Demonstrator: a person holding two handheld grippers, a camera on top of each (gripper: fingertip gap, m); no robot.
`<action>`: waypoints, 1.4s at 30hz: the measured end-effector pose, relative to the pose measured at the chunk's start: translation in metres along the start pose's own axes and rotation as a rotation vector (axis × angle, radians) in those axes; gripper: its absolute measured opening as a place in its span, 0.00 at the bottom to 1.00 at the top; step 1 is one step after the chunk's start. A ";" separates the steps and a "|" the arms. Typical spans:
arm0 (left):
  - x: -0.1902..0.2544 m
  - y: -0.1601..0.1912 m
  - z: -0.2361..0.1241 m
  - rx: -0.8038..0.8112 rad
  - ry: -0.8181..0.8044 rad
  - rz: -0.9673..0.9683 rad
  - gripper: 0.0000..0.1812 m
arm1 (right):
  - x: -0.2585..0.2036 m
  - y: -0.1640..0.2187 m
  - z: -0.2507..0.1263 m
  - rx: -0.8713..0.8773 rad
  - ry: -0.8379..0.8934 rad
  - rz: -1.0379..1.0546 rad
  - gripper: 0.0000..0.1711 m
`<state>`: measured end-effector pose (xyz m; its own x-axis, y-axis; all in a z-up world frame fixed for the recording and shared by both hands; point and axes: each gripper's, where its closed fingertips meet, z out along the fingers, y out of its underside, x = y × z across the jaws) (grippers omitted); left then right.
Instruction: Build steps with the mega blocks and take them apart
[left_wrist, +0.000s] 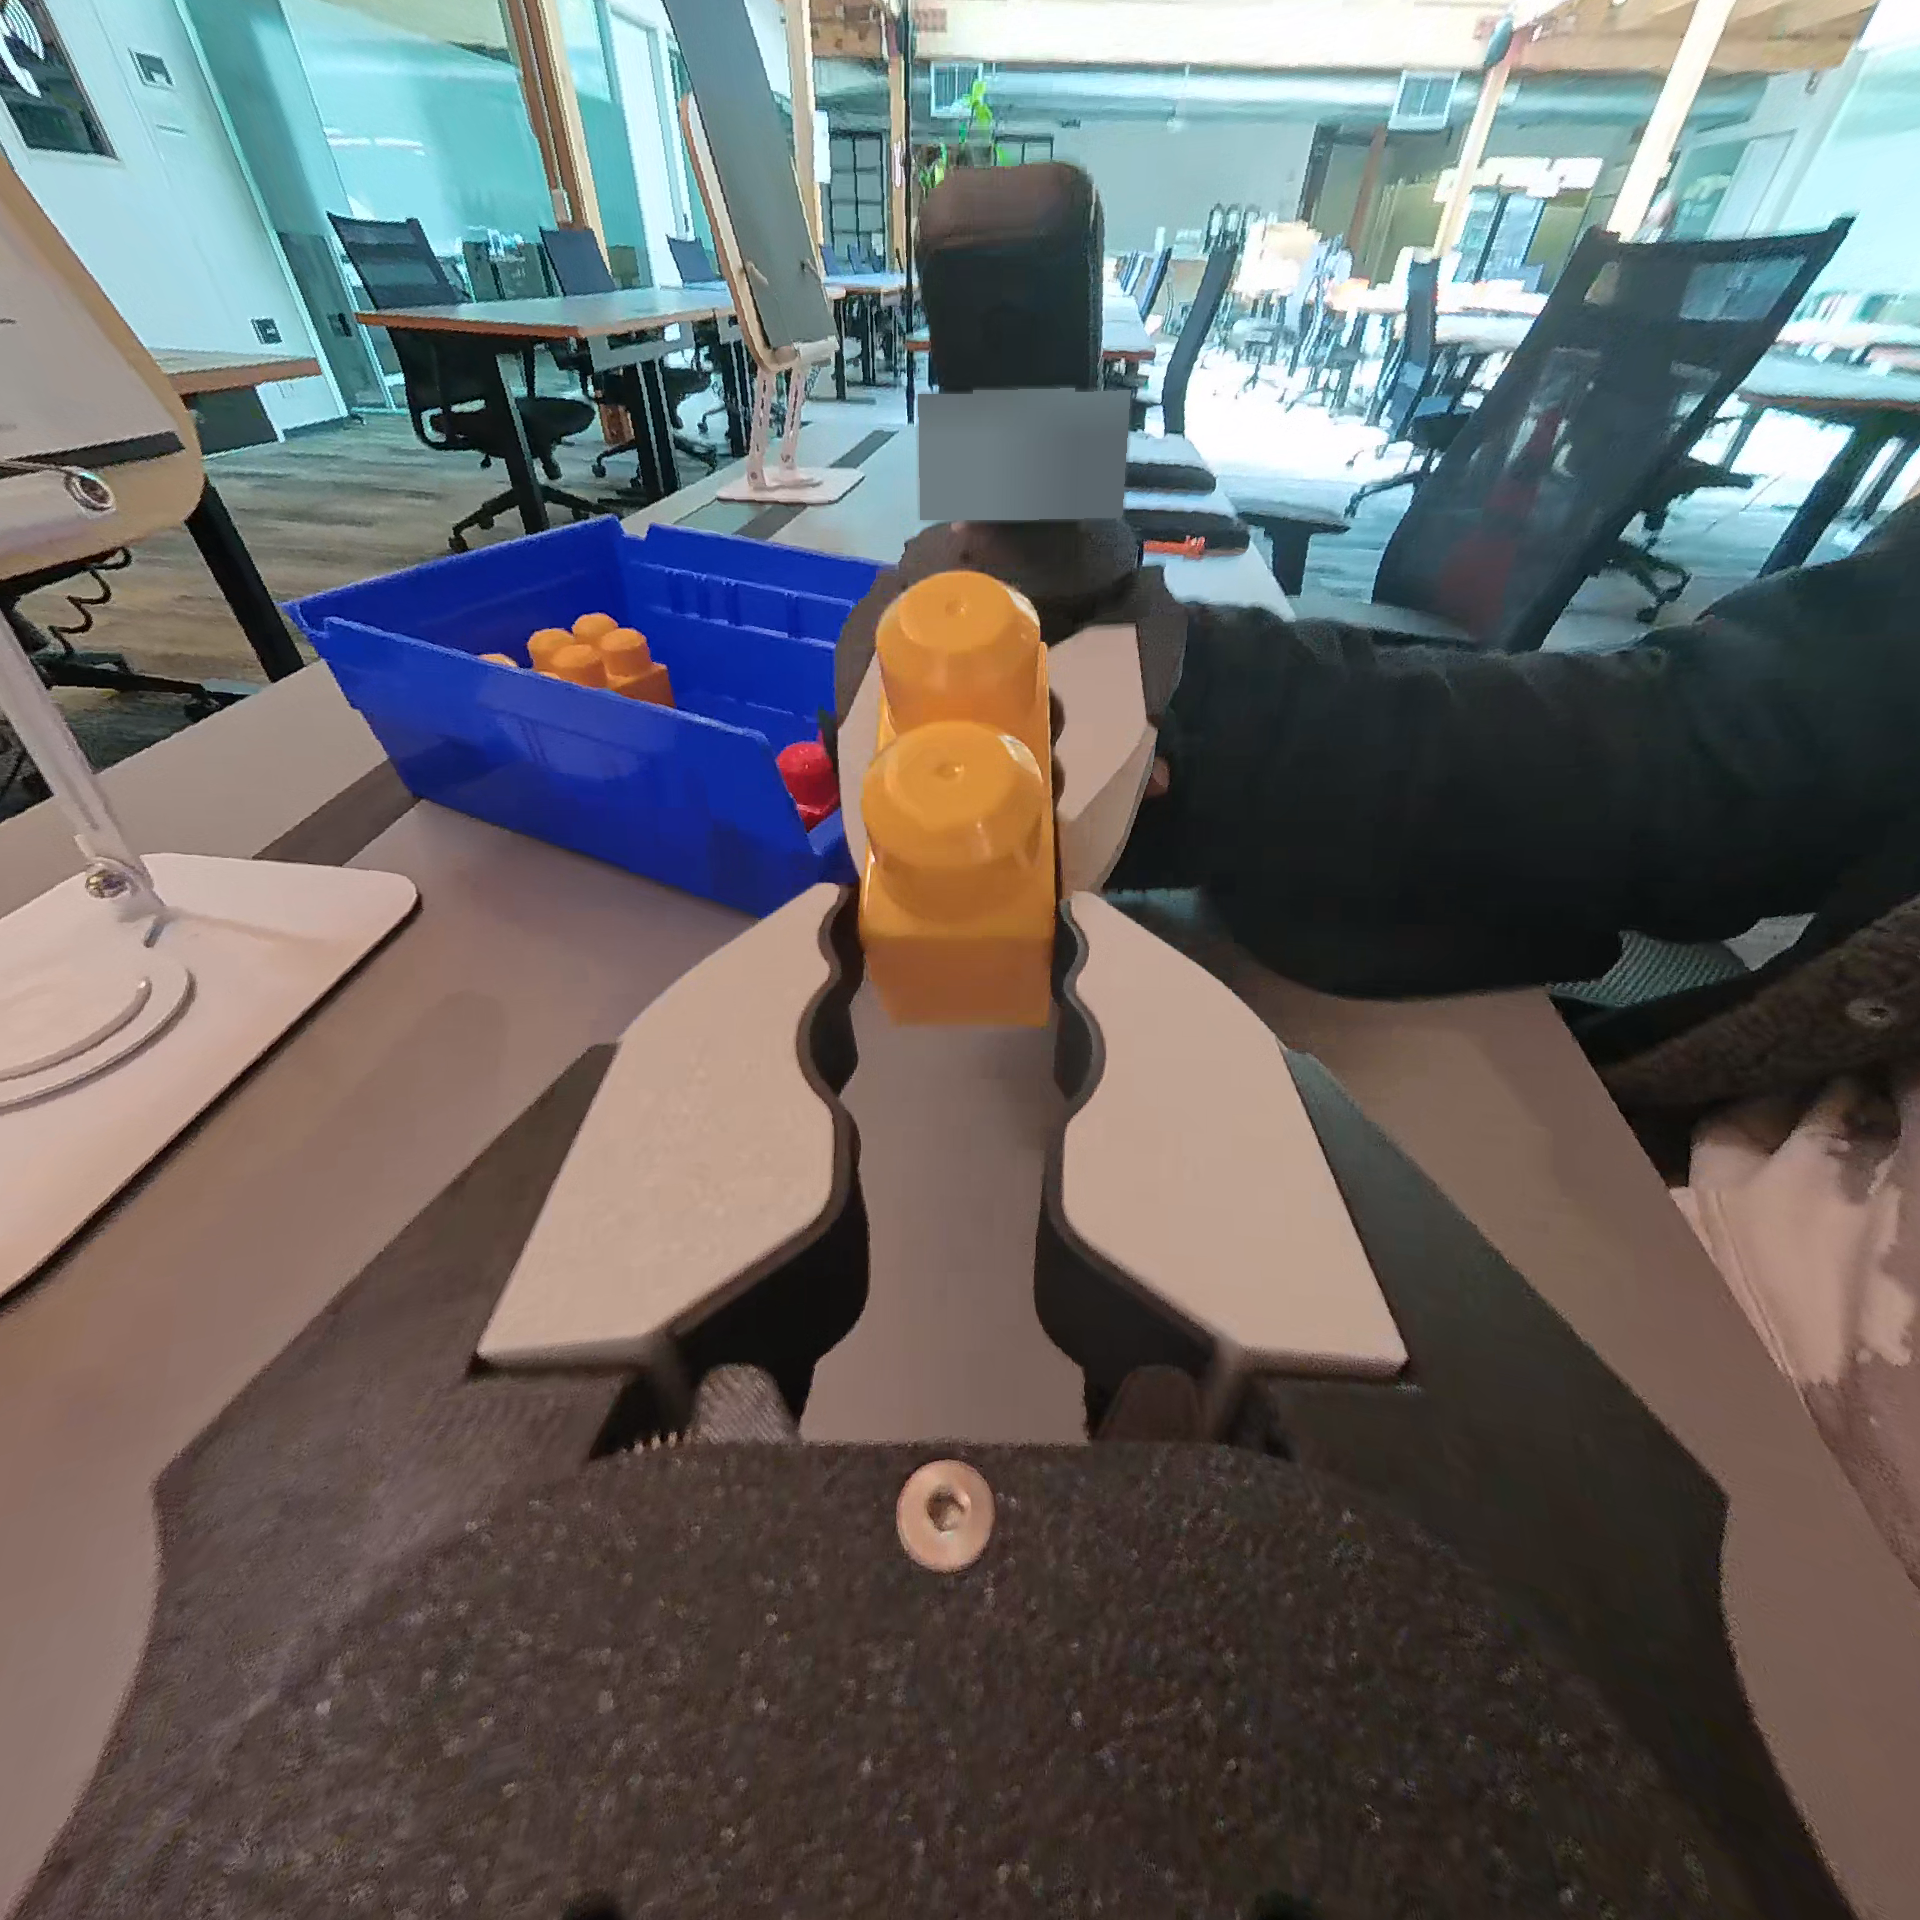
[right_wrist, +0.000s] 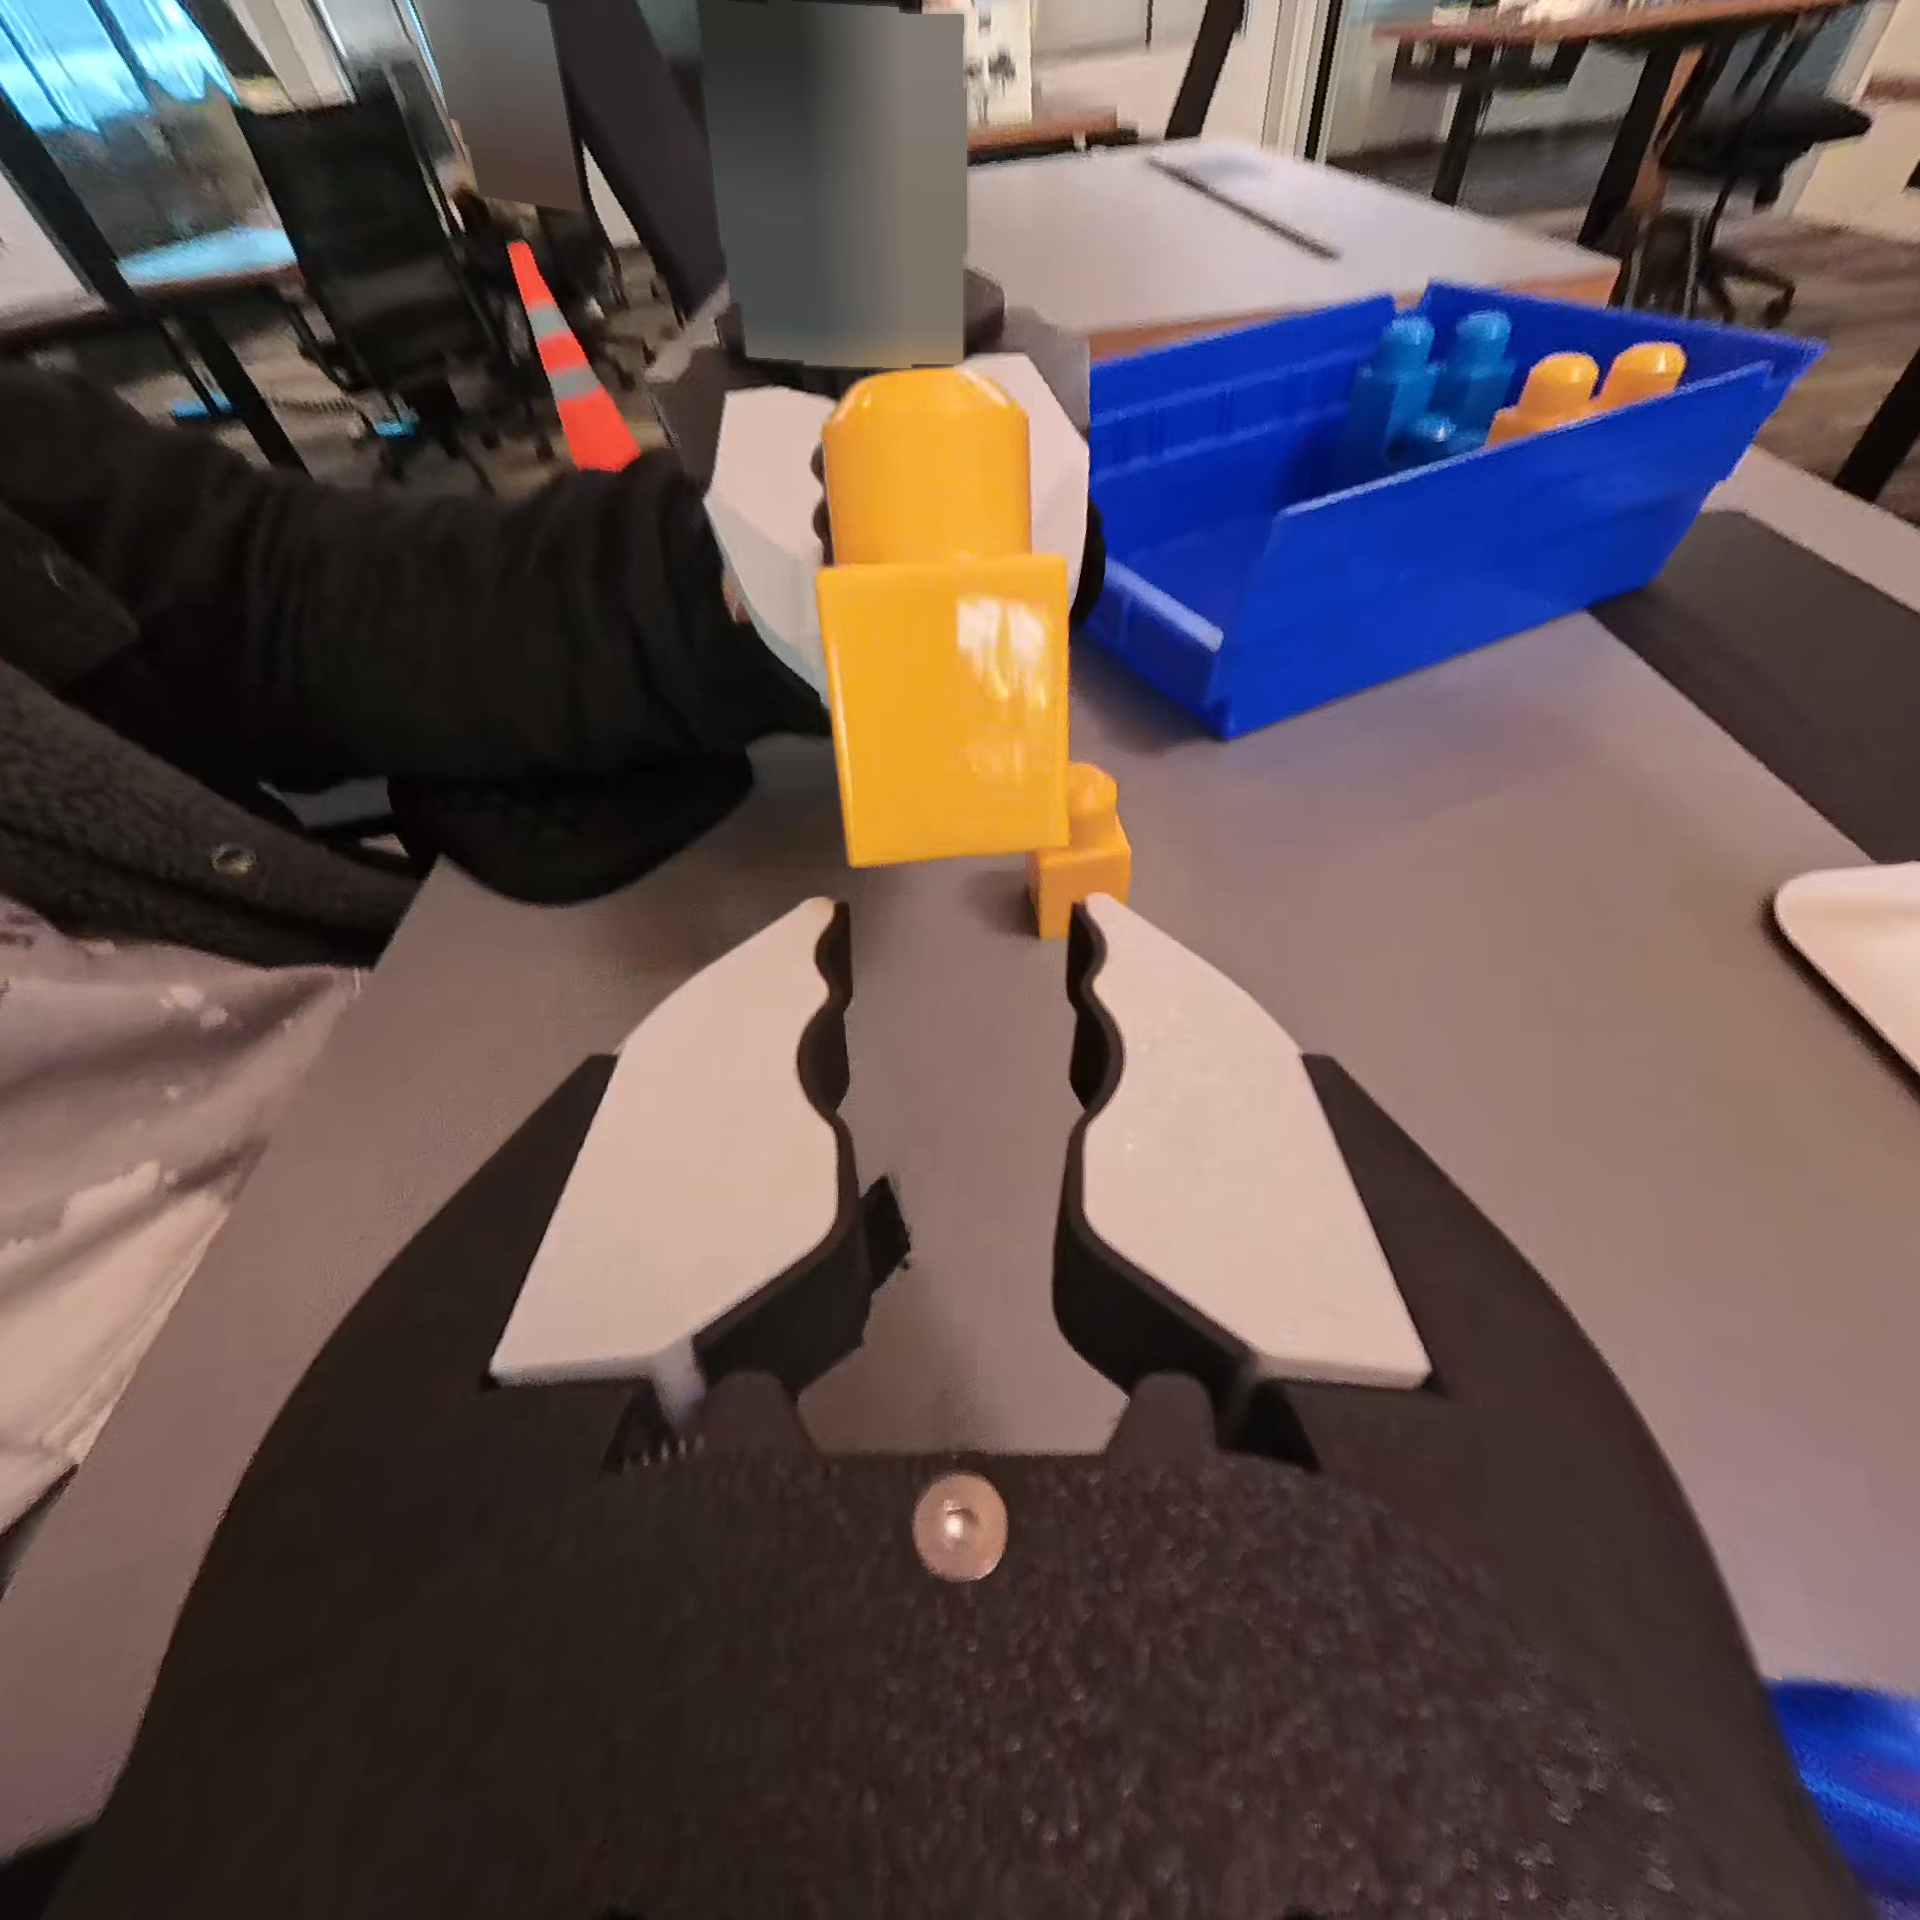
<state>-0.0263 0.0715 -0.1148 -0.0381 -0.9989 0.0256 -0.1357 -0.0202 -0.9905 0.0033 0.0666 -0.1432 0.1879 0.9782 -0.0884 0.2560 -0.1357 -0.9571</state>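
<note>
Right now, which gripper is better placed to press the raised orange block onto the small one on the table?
Left, probably. The left gripper clamps the orange block; the right gripper looks open, its tip beside the small block.

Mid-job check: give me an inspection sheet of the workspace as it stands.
Surface: grey table, mostly bare.
Job's things: orange two-stud plastic block held off the table; small orange one-stud block on the table; blue plastic bin holding orange, blue and red blocks.
Clutter: white stand base.
Grippers: left gripper clamps the two-stud block; right gripper open, block just beyond its tips.
Cables: nothing seen.
Surroundings: office desks, chairs, an orange traffic cone.
</note>
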 end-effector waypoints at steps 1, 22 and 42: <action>-0.001 0.003 -0.001 -0.020 -0.003 0.010 0.19 | 0.000 0.002 -0.003 -0.025 0.004 -0.002 0.24; 0.008 0.071 0.015 -0.478 -0.035 0.247 0.19 | -0.006 0.038 0.010 -0.451 0.124 -0.200 0.17; -0.079 -0.020 -0.050 0.148 -0.602 0.086 0.00 | 0.138 0.000 -0.220 -0.818 0.609 -0.082 0.17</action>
<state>-0.0701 0.1529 -0.0898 0.5275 -0.8445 -0.0926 -0.0162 0.0990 -0.9950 0.2376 0.1670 -0.0949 0.5321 0.7744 0.3424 0.8159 -0.3608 -0.4519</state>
